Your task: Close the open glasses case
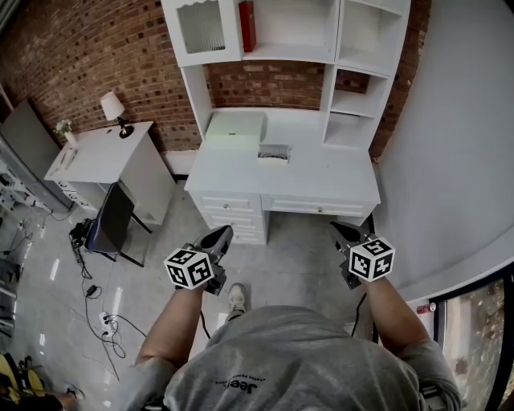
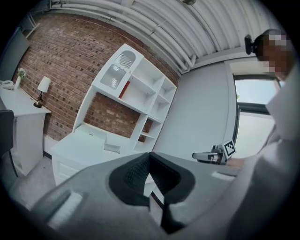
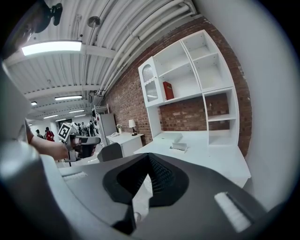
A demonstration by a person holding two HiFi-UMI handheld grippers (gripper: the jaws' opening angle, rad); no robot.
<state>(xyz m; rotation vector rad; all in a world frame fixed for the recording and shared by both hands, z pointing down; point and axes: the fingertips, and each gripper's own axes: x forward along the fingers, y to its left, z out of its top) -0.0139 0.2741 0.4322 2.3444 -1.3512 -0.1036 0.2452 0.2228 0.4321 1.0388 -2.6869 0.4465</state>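
L claw (image 1: 219, 236) & R claw (image 1: 342, 232) are hovering pinched together, empty, well off the open glasses case (image 1: 274, 152), closing not begun.

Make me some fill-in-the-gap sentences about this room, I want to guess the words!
The glasses case lies on the white ____.
The book on the shelf is coloured ____.
The left tool and right tool both have jaws that are ____.
The wall behind is made of ____.
Missing words: desk, red, shut, brick.
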